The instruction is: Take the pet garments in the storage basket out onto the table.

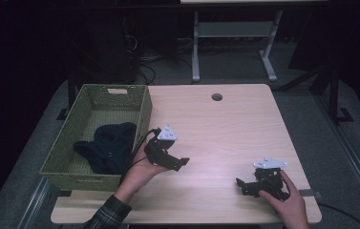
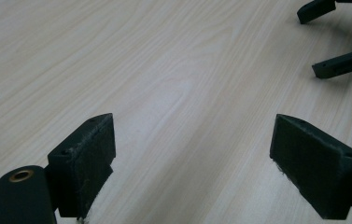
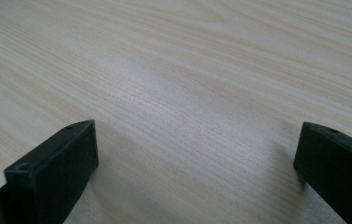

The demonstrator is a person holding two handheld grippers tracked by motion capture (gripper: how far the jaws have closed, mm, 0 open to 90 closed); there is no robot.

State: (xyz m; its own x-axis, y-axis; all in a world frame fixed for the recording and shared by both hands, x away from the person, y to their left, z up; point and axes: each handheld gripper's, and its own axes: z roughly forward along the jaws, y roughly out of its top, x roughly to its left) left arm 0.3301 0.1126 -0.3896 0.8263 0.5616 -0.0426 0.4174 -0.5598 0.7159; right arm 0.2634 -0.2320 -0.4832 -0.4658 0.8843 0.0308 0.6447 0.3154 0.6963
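both grippers (image 1: pixel 183 162) (image 1: pixel 239 183) agape over table (image 1: pixel 216 129)

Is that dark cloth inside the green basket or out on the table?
Inside: the dark cloth lies bunched on the floor of the green basket.

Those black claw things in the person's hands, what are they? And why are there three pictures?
They are tongs, each with two black jaws that pinch, and a person holds one in each hand. The top picture comes from a camera above the wooden table. In it, the left tongs are near a green basket with a dark cloth inside, and the right tongs sit near the table's front edge. The other two pictures come from little cameras riding on the tongs, looking out between their jaws. Both sets of jaws stand wide apart over bare wood, so nothing is held. The left tongs' camera also catches the right tongs' tips in its top right corner.
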